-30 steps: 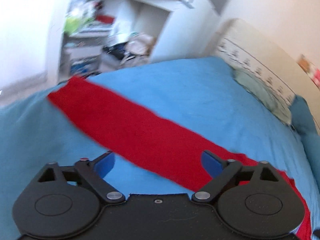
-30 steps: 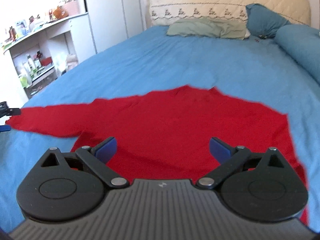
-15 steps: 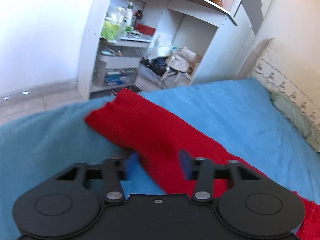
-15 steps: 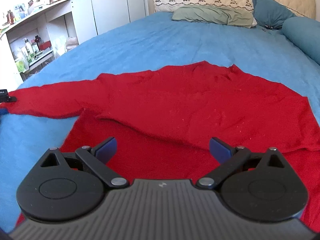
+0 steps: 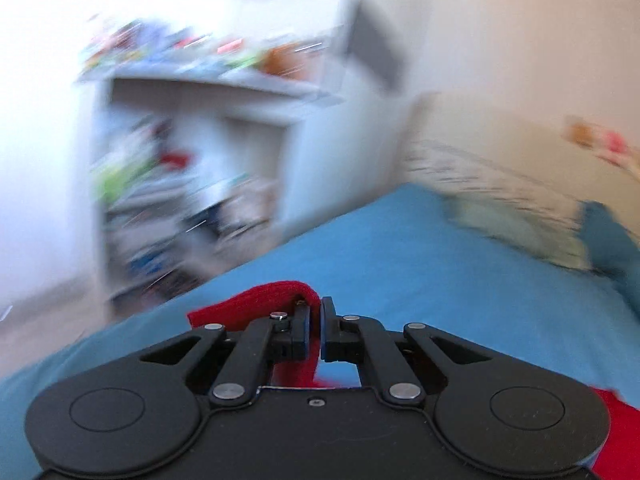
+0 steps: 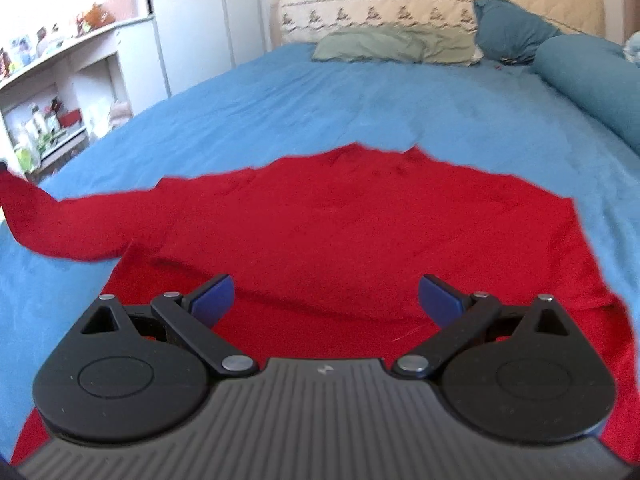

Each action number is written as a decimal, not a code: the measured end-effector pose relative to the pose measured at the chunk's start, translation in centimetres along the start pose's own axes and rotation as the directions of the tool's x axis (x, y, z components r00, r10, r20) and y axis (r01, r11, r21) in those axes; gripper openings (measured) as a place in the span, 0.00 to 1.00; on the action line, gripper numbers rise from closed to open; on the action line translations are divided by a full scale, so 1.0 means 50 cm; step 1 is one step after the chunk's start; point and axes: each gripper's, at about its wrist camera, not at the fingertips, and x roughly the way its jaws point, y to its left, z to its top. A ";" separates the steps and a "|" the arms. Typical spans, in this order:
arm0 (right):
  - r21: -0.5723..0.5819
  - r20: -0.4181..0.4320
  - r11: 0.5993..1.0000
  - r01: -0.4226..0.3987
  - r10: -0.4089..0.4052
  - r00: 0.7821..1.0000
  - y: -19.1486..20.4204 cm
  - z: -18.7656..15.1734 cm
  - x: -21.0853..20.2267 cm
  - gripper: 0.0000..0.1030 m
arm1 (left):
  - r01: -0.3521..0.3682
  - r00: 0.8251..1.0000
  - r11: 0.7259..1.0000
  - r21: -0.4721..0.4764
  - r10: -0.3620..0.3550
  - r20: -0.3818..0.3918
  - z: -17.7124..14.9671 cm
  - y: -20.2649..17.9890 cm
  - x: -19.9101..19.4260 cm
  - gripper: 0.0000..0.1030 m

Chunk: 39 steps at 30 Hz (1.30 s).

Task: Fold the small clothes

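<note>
A red long-sleeved top lies spread on the blue bed. Its left sleeve stretches out to the left, with the cuff end raised off the bed at the frame edge. My left gripper is shut on that sleeve's cuff and holds it above the bed; the left wrist view is blurred. My right gripper is open and empty, hovering over the lower part of the top's body.
White shelves crowded with small items stand left of the bed. A green pillow, blue pillows and a blue bolster lie at the headboard. Blue sheet shows around the top.
My left gripper closed on the sleeve cuff and lifted it off the bed, swinging upward. My right gripper stayed open over the top and rose a little.
</note>
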 end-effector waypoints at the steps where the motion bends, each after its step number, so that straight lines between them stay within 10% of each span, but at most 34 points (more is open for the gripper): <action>1: 0.012 0.009 1.000 0.011 -0.011 1.000 -0.015 0.006 -0.010 1.00 | 0.065 0.998 0.997 0.041 -0.065 0.018 0.014 -0.062 -0.013 0.04; 4: 0.055 0.037 0.997 0.053 -0.056 0.998 -0.068 0.027 -0.040 1.00 | 0.255 0.966 0.957 0.140 -0.259 0.010 0.020 -0.240 -0.043 0.04; 9: 0.139 0.054 0.983 0.116 -0.125 0.991 -0.168 0.041 -0.076 1.00 | 0.524 0.850 0.826 0.207 -0.493 -0.185 -0.094 -0.527 -0.057 0.04; 13: 0.159 0.004 0.977 0.142 -0.145 0.989 -0.231 0.029 -0.071 1.00 | 0.583 0.788 0.784 0.212 -0.482 -0.383 -0.254 -0.652 -0.019 0.04; 18: 0.167 -0.039 0.975 0.146 -0.142 0.989 -0.277 0.003 -0.049 1.00 | 0.584 0.764 0.773 0.247 -0.421 -0.489 -0.381 -0.670 0.010 0.04; 22: 0.184 -0.040 0.975 0.123 -0.118 0.992 -0.285 -0.005 -0.032 1.00 | 0.582 0.772 0.771 0.257 -0.425 -0.473 -0.376 -0.657 0.007 0.08; 24: 0.191 -0.034 0.976 0.107 -0.102 0.994 -0.286 -0.003 -0.029 1.00 | 0.582 0.782 0.762 0.284 -0.429 -0.452 -0.361 -0.659 -0.008 0.22; 26: 0.202 -0.028 0.976 0.083 -0.079 0.997 -0.280 -0.001 -0.030 1.00 | 0.573 0.795 0.765 0.292 -0.433 -0.426 -0.341 -0.656 -0.018 0.60; 29: 0.206 -0.027 0.977 0.052 -0.047 0.999 -0.261 0.009 -0.023 1.00 | 0.549 0.816 0.786 0.284 -0.432 -0.384 -0.298 -0.621 -0.025 0.66; 39: 0.228 -0.057 0.974 -0.011 0.024 0.998 -0.172 0.011 0.039 1.00 | 0.266 0.955 0.914 0.306 -0.207 -0.213 -0.224 -0.401 -0.024 0.91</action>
